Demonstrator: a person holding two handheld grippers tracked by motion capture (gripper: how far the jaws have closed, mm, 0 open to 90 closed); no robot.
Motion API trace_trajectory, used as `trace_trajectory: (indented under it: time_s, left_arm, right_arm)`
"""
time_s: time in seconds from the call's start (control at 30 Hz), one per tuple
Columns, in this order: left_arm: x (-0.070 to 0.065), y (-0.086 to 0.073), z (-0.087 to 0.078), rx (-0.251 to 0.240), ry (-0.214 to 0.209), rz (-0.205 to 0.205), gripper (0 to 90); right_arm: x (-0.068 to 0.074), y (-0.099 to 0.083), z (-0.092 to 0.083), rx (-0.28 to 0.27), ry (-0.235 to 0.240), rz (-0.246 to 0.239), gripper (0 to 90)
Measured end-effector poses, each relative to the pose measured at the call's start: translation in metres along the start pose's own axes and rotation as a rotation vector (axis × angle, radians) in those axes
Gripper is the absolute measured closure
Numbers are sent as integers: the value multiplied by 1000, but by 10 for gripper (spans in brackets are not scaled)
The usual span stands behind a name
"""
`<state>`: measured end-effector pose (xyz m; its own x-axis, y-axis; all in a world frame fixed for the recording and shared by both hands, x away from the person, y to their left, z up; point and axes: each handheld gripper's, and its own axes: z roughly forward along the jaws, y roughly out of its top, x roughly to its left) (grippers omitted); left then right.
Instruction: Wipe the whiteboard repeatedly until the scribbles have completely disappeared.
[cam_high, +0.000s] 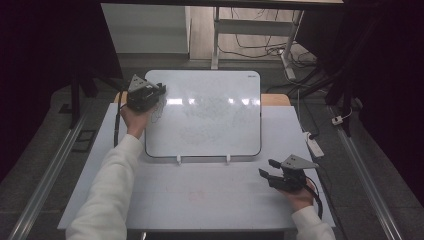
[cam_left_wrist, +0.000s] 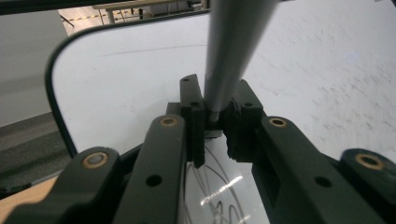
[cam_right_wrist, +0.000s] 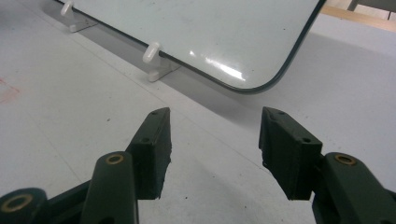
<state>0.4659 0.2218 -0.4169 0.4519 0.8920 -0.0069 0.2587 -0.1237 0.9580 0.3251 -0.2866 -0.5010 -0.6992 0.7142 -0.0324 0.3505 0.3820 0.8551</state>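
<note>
A white whiteboard (cam_high: 210, 125) leans on two small white stands in the middle of the table, with faint smudges and a thin scribble near its left edge. My left gripper (cam_high: 159, 92) is at that left edge, shut on a grey marker (cam_left_wrist: 231, 51) that runs up between the jaws over the whiteboard (cam_left_wrist: 126, 79), above thin drawn loops. My right gripper (cam_high: 267, 168) rests low on the table (cam_high: 200, 195) near the board's lower right corner. Its jaws (cam_right_wrist: 215, 140) stand open and empty, pointing at the board corner (cam_right_wrist: 261, 84) and a white stand (cam_right_wrist: 152, 53).
A white power strip (cam_high: 314, 145) with its cable lies on the floor right of the table. A desk frame with tangled cables (cam_high: 260, 47) stands behind the board. Dark floor rails run along both sides of the table. A faint red mark (cam_high: 196, 195) stains the tabletop.
</note>
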Motion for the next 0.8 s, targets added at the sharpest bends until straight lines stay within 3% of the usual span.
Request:
trace_trajectory:
  time_s: [0.07,0.13,0.2,0.3,0.37,0.4,0.47,0.57,0.63,0.7,0.8]
  left_arm:
    - [12,0,-6,-13,38,-34,783]
    - [17,-3,-8,-15,36,-56,783]
    - [10,-6,-6,-5,9,-41,783]
    - [-10,-11,1,4,-41,17,783]
    - [-13,-10,2,8,-42,38,783]
    - [-10,-9,0,3,-36,37,783]
    - [2,-7,-5,-14,19,20,783]
    - [16,-8,-10,-27,35,-28,783]
    - [12,-12,-9,-22,20,-21,783]
    - [1,-15,-5,-17,-21,-11,783]
    - [-18,-20,2,-10,-65,31,783]
  right_arm:
    - [-1,0,0,-2,0,7,437]
    - [-1,0,-1,-3,1,6,436]
    - [0,0,0,-5,4,4,436]
    - [1,0,1,4,8,-2,436]
    - [1,0,2,9,7,-4,436]
    - [2,0,2,10,6,-5,436]
    - [1,0,2,6,6,-1,435]
    - [1,0,0,-3,5,2,436]
    - [1,0,0,-5,5,2,436]
    - [2,0,2,0,10,2,436]
    - [3,0,3,10,13,-6,436]
